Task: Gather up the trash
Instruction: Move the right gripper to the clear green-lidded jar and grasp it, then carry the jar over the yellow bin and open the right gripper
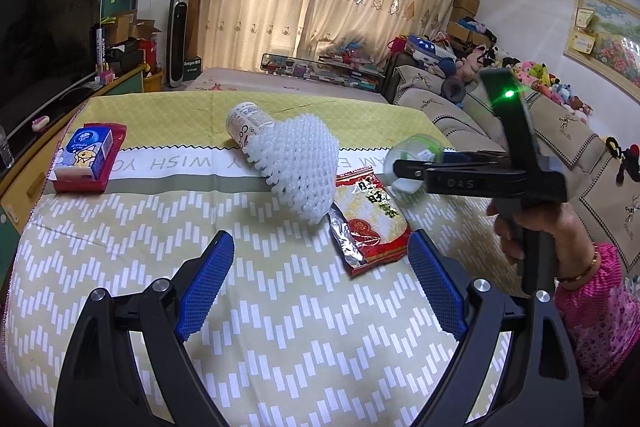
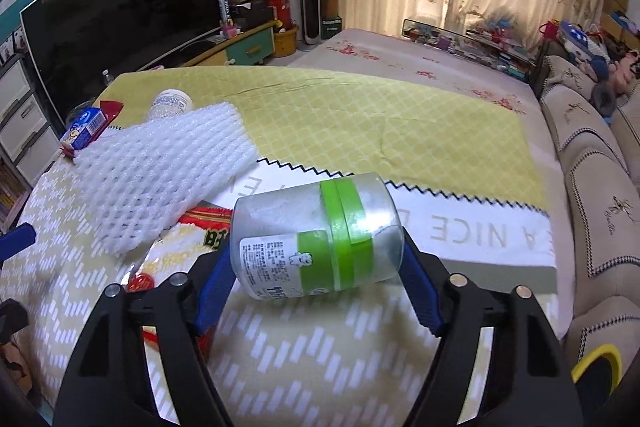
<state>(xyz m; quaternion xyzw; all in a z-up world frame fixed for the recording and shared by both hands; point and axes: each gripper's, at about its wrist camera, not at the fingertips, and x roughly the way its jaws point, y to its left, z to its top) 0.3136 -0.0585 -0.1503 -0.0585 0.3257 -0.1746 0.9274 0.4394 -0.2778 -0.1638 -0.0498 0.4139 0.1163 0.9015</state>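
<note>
Left wrist view: left gripper (image 1: pixel 320 279) spread wide and empty above the tablecloth (image 1: pixel 280 327), near a red snack bag (image 1: pixel 370 223) and white foam net (image 1: pixel 298 163).

Right wrist view: right gripper (image 2: pixel 316 287) brackets a green-banded jar (image 2: pixel 316 237) lying on its side; pad contact unclear.

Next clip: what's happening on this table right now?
A person with a gripper in each hand is clearing trash from a cloth-covered table. The right gripper straddles a clear jar with green bands, lying on its side; its pads sit at the jar's ends. The left gripper hangs open and empty near a red snack wrapper. A foam net, a white bottle and a tissue pack lie untouched.
</note>
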